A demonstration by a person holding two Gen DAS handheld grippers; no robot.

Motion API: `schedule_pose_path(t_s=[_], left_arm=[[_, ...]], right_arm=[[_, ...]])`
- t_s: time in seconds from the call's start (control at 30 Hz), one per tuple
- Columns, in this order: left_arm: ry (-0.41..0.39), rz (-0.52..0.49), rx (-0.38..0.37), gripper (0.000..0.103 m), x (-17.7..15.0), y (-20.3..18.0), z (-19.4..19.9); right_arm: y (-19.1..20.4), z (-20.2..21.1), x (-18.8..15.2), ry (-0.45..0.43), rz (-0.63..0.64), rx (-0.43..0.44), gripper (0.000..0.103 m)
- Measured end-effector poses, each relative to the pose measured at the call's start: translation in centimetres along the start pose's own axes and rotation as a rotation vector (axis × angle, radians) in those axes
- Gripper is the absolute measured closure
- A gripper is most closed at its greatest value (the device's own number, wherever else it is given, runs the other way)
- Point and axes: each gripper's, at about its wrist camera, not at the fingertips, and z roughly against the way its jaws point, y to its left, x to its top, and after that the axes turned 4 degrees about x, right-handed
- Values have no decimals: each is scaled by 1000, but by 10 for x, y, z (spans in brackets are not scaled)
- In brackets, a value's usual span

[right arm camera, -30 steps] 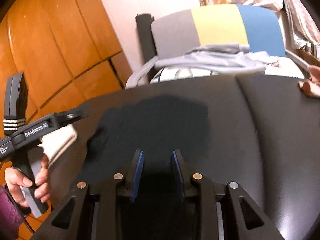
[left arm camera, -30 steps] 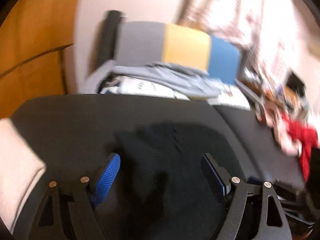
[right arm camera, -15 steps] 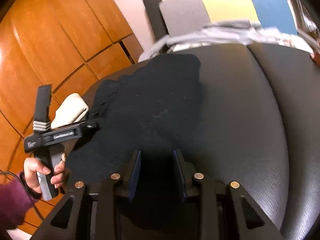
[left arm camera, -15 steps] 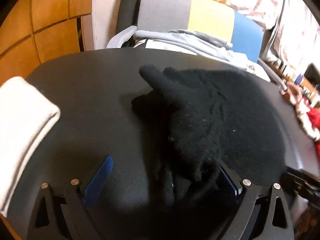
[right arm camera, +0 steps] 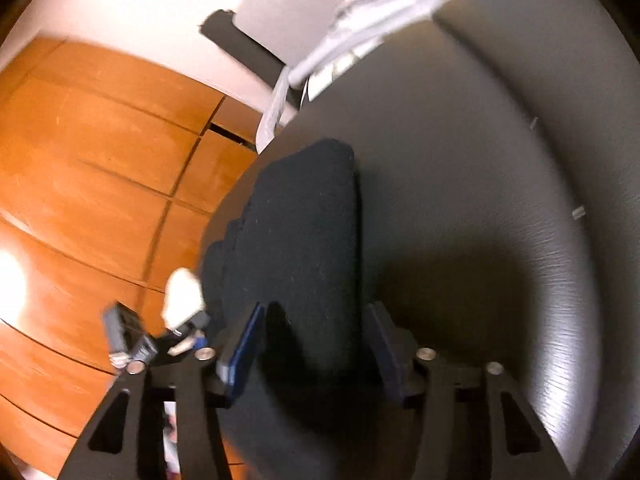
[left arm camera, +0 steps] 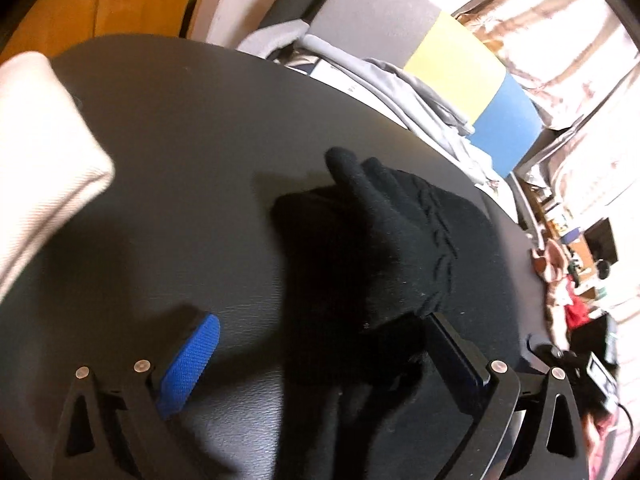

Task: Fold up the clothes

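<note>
Between both tools' spread fingers lies the black garment; only the left view shows its cable-knit ridge.

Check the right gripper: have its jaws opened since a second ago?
Yes. The right gripper now stands wider, with the black sweater between its blue pads; a second ago the pads sat close together over the black seat.

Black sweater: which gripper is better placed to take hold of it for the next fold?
Probably the right gripper: the black sweater lies squarely between its open fingers. The left gripper is open too, but the cloth sits against only one finger.
</note>
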Motion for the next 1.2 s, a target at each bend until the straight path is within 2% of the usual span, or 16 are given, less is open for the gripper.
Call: schedule_pose_path(t_s=[0.07, 0.33, 0.47, 0.63, 0.67, 0.7, 0.77, 0.8, 0.83, 0.97, 1.03, 1.17, 1.2], left_arm=[[26, 7, -24, 1, 5, 1, -2], [129, 32, -120, 0, 24, 3, -11], [148, -143, -37, 0, 26, -21, -27], [103, -280, 39, 0, 16, -40, -34], [91, -294, 46, 1, 15, -41, -35], [81, -290, 38, 4, 13, -40, -32], [64, -278, 20, 23, 10, -37, -27], [57, -270, 11, 47, 9, -36, -23], [51, -263, 3, 55, 7, -35, -20], [24, -232, -31, 65, 1, -32, -6], [-12, -221, -36, 70, -2, -33, 5], [-87, -199, -44, 71, -7, -37, 28], [-114, -179, -24, 71, -4, -29, 38]], right_arm=[[-2, -7, 3, 24, -30, 26, 44], [12, -19, -3, 88, 55, -55, 42], [17, -21, -8, 83, 99, -79, 42], [25, -28, -8, 77, 142, -97, 43], [26, -30, -10, 77, 155, -117, 48], [28, -31, -11, 77, 167, -136, 54], [27, -31, -12, 75, 161, -143, 61], [27, -30, -12, 73, 153, -139, 64], [30, -29, -13, 69, 164, -142, 65], [59, -22, -20, 60, 299, -180, 69], [74, -18, -20, 58, 324, -156, 70], [115, -16, -18, 67, 408, -119, 70], [127, -18, -17, 72, 430, -105, 70]])
